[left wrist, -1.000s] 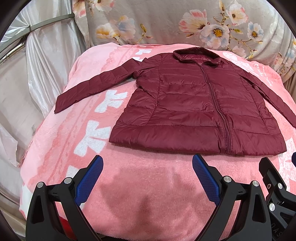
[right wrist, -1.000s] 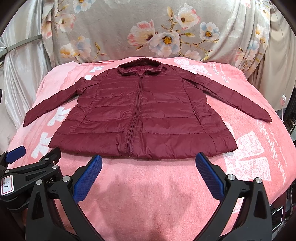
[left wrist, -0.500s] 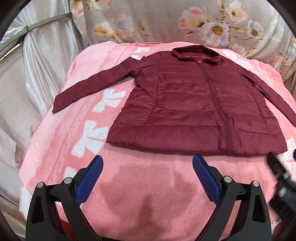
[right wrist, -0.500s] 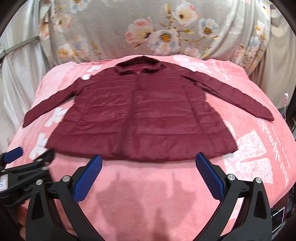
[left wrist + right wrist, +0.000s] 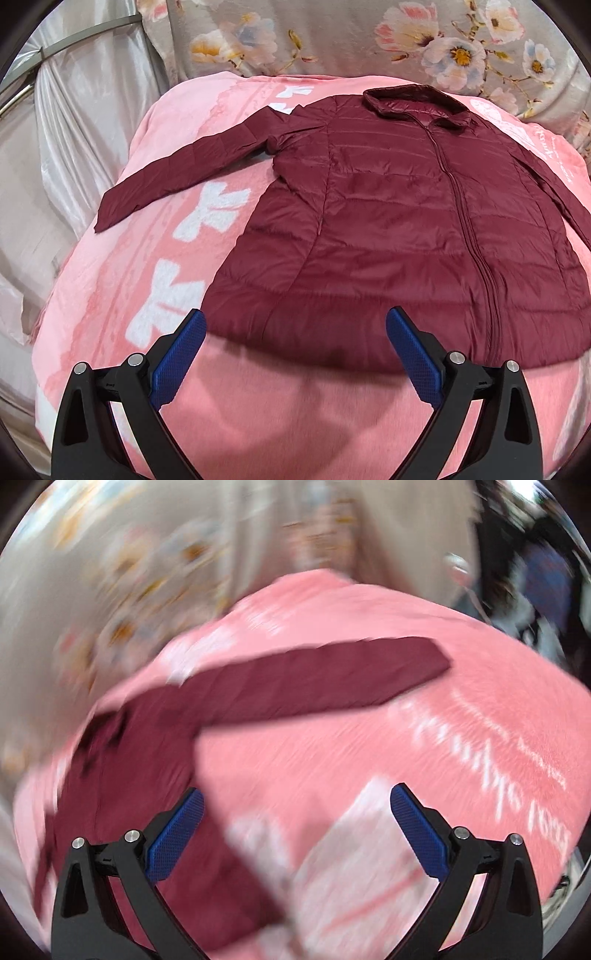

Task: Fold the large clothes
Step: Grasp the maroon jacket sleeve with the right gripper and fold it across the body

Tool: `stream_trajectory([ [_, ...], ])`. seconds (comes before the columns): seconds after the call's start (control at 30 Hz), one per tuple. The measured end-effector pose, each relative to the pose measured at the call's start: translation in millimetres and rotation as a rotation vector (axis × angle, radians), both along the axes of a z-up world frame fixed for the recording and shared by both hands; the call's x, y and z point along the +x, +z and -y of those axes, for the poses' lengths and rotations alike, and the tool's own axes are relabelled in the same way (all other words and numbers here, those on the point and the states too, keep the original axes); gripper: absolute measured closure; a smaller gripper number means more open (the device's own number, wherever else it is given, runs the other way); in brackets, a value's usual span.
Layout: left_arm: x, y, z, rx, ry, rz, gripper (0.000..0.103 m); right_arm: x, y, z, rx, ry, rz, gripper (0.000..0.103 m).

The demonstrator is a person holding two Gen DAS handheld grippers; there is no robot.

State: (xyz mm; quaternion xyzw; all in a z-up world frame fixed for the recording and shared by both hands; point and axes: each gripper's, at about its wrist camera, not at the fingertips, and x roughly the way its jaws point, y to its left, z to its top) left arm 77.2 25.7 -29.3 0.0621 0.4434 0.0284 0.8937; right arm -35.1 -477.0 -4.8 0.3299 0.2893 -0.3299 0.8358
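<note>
Right gripper [image 5: 295,816] swung toward sleeve [image 5: 314,679], upper centre | both grippers spread, empty | you: approach; next pinch cuff

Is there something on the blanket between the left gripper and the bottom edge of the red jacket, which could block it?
Nothing visible does. The left gripper is open, with the hem of the jacket lying flat just ahead of its fingertips; only bare pink blanket shows between them.
</note>
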Motion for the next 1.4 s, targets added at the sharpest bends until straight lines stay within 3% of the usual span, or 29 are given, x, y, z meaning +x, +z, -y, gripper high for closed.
stream_trajectory([
  [0.2,22,-10,4,-0.023,0.006,-0.01,0.007,12,-26,85,-0.031,-0.146,-0.028,0.005],
  [0.4,36,-18,8,-0.012,0.026,-0.005,0.007,20,-60,122,0.01,-0.223,-0.057,0.005],
  [0.47,41,-19,7,-0.022,0.023,-0.009,0.007,26,-66,127,0.018,-0.22,-0.05,0.012],
  [0.53,46,-20,6,-0.012,0.032,-0.005,0.007,32,-72,130,0.041,-0.209,-0.045,0.028],
  [0.67,56,-23,2,0.021,0.069,-0.018,0.007,46,-81,131,0.071,-0.191,-0.014,0.05],
  [0.73,62,-25,-3,0.029,0.089,-0.022,0.007,57,-81,129,0.075,-0.16,-0.011,0.081],
  [0.83,68,-26,-10,0.033,0.103,-0.021,0.008,74,-66,119,0.072,-0.13,0.032,0.095],
  [1.0,79,-27,-24,0.035,0.132,-0.029,0.015,121,-3,61,-0.044,0.067,0.144,0.096],
  [1.13,87,-31,-34,0.036,0.159,-0.035,0.015,175,36,-19,-0.071,0.327,0.233,0.096],
  [1.27,90,-34,-41,0.033,0.176,-0.043,0.015,226,43,-110,-0.054,0.583,0.25,0.096],
  [1.4,92,-36,-48,0.026,0.183,-0.048,0.015,263,23,-209,-0.094,0.803,0.177,0.095],
])
